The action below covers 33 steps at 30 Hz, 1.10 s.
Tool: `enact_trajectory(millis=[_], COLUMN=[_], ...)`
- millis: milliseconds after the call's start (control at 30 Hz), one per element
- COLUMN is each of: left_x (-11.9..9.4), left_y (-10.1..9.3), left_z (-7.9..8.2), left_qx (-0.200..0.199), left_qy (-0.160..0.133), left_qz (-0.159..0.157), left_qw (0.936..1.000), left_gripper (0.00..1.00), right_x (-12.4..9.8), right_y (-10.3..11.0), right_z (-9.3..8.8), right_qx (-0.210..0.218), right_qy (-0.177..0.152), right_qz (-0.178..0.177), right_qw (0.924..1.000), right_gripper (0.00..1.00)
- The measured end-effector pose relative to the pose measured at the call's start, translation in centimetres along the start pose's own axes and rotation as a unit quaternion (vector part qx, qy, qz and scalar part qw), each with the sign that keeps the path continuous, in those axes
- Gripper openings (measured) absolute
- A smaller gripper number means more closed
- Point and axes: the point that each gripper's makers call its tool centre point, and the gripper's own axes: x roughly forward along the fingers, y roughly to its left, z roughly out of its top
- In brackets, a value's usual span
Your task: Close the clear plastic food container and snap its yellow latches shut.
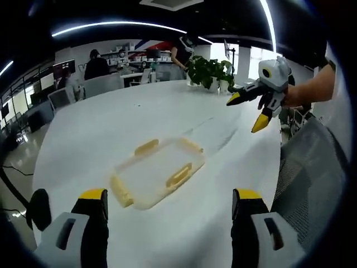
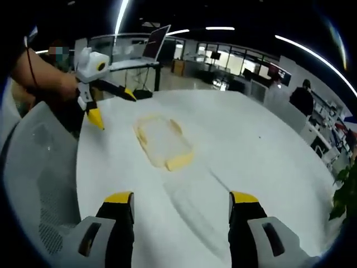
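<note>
While both grippers, left (image 1: 170, 204) and right (image 2: 181, 206), hover wide open and empty, the container (image 1: 159, 170) lies ahead of each on the white worktop (image 1: 83, 139), so a good closing probably means one steadying it while the other presses each yellow latch (image 1: 179, 175) down.

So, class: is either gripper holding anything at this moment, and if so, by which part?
Nothing is held. The left gripper and right gripper both have open jaws with nothing between them, and the clear container lies untouched on the white table.
</note>
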Motion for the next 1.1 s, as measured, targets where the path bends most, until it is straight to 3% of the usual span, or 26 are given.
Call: enact_trajectory(millis=[1100], left_x=[0.9], left_y=[0.1], left_z=[0.0], left_qx=[0.034], left_qy=[0.028], left_qz=[-0.023], left_qw=[0.9988], left_gripper=[0.88], right_x=[2.2], right_y=[-0.5], right_z=[1.7], right_qx=[-0.045], right_qy=[0.006], right_qz=[0.032], right_qw=[0.9984], right_gripper=[0.64])
